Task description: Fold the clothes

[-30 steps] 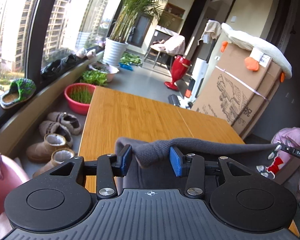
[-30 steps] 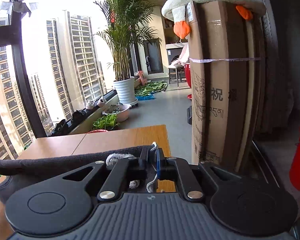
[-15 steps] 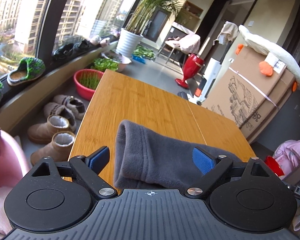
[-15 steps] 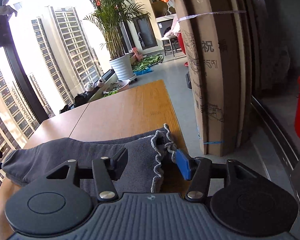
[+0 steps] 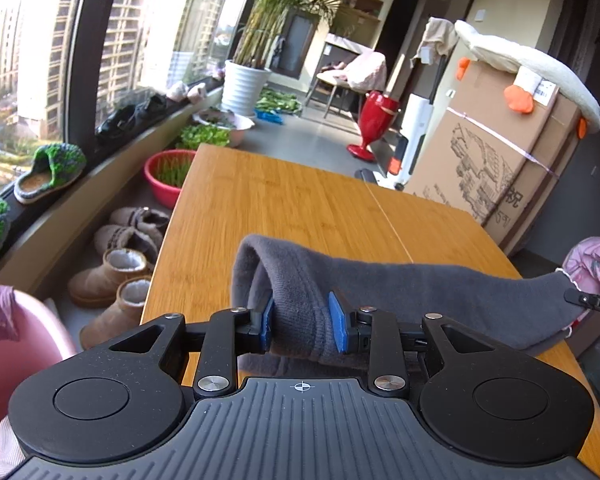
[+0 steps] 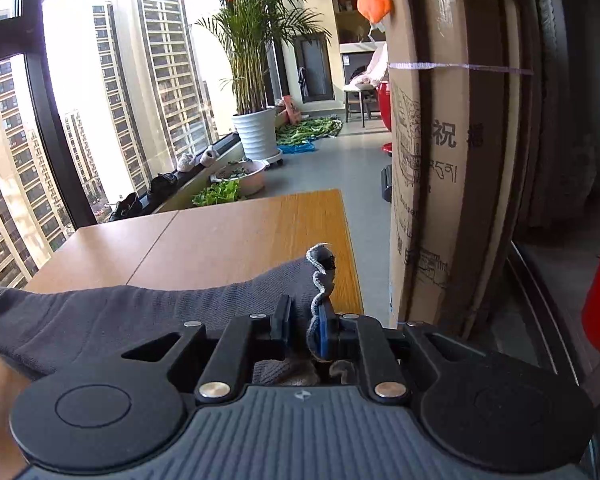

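Left wrist view, both hand-held grippers (image 5: pixel 300 317) (image 6: pixel 302 327) clamping grey garment (image 5: pixel 400 292), cardboard box (image 6: pixel 440 160) beside wooden table (image 5: pixel 284 204).

The near part of the grey garment (image 5: pixel 400 292) is hidden behind the left gripper (image 5: pixel 300 318), so how it lies on the table (image 5: pixel 284 208) there cannot be told. Its far corner runs past the right edge, where a small black tip reading "DAS" (image 5: pixel 598 303) is cut off. In the right wrist view the garment (image 6: pixel 140 312) disappears under the right gripper (image 6: pixel 303 330), and its left end meets the frame's edge. The cardboard box (image 6: pixel 440 160) beside the table (image 6: pixel 228 232) is cut off at the top; its print is partly unreadable. Table grain near the garment is blurred.
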{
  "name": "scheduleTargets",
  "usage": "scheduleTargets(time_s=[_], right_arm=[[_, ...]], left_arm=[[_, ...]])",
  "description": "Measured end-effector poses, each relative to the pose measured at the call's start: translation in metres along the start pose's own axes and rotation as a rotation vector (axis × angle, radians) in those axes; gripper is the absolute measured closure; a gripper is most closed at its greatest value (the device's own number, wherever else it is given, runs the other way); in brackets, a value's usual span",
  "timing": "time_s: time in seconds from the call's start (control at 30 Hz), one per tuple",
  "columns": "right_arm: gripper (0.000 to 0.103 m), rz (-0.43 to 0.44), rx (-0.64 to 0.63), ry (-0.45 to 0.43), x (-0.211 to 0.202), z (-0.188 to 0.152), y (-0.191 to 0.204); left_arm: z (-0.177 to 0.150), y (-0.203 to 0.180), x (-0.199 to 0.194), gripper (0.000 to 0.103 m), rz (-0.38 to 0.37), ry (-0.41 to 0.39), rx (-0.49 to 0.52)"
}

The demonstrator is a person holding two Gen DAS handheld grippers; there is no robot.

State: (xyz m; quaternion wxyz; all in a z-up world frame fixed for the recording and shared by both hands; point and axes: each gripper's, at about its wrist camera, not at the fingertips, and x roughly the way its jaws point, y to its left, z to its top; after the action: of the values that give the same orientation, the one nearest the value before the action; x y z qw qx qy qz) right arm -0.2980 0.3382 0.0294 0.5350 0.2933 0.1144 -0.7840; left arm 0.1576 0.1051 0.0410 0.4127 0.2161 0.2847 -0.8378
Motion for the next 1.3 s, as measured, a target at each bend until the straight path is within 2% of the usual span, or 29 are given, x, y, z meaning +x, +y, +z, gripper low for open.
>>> scheduleTargets(time_s=[0.03, 0.1, 0.2, 0.27, 0.3, 0.33, 0.4, 0.47, 0.5, 0.53, 0.6, 0.7, 0.8, 0.87, 1.0, 1.1, 1.3], right_arm=[[0.081, -0.036, 0.003, 0.023, 0.006, -0.009, -0.004], [0.069, -0.069, 0.009, 0.001, 0.000, -0.016, -0.009], [0.068, -0.066, 0.027, -0.056, -0.022, -0.010, -0.011], [0.066, -0.030, 0.034, -0.102, -0.035, -0.005, -0.008], [0.061, 0.006, 0.048, -0.110, -0.038, -0.004, -0.006], [0.050, 0.050, 0.069, -0.109, -0.037, -0.004, -0.003], [0.031, 0.137, 0.124, -0.063, -0.027, -0.009, 0.004], [0.025, 0.224, 0.185, 0.005, -0.012, -0.018, 0.011], [0.015, 0.255, 0.203, 0.023, -0.005, -0.021, 0.016], [0.001, 0.260, 0.194, 0.008, -0.002, -0.024, 0.021], [0.000, 0.249, 0.167, 0.001, 0.003, -0.025, 0.032], [0.000, 0.237, 0.151, 0.006, 0.016, -0.018, 0.042], [0.000, 0.236, 0.125, 0.005, 0.032, -0.010, 0.050], [0.000, 0.198, 0.097, 0.007, 0.040, -0.006, 0.063], [0.000, 0.095, 0.013, -0.008, 0.052, -0.006, 0.092], [0.000, 0.057, -0.013, -0.012, 0.055, -0.007, 0.101], [0.000, 0.086, -0.024, 0.010, 0.049, -0.010, 0.097]], left_arm=[[-0.003, 0.002, 0.000, 0.068, 0.005, 0.006, -0.005], [0.003, -0.003, -0.012, 0.063, -0.004, -0.041, -0.002], [0.012, -0.010, -0.030, 0.046, -0.017, -0.113, 0.003], [0.017, -0.018, -0.039, 0.022, -0.039, -0.153, 0.008], [0.018, -0.026, -0.038, 0.017, -0.074, -0.160, 0.016], [0.017, -0.034, -0.032, 0.010, -0.102, -0.147, 0.014], [0.012, -0.045, -0.009, 0.009, -0.139, -0.069, -0.016], [0.002, -0.047, 0.019, 0.009, -0.146, 0.032, -0.077], [-0.004, -0.045, 0.030, 0.009, -0.144, 0.061, -0.102], [-0.009, -0.045, 0.034, 0.008, -0.140, 0.043, -0.093], [-0.009, -0.046, 0.037, 0.007, -0.118, 0.015, -0.048], [-0.004, -0.040, 0.045, 0.007, -0.091, -0.006, -0.044], [0.000, -0.040, 0.056, 0.007, -0.031, -0.044, 0.012], [0.004, -0.046, 0.064, 0.005, 0.014, -0.051, 0.055], [0.011, -0.053, 0.077, 0.000, 0.059, -0.050, 0.053], [0.013, -0.055, 0.080, 0.000, 0.075, -0.052, 0.050], [0.005, -0.054, 0.071, 0.000, 0.073, -0.047, 0.059]])
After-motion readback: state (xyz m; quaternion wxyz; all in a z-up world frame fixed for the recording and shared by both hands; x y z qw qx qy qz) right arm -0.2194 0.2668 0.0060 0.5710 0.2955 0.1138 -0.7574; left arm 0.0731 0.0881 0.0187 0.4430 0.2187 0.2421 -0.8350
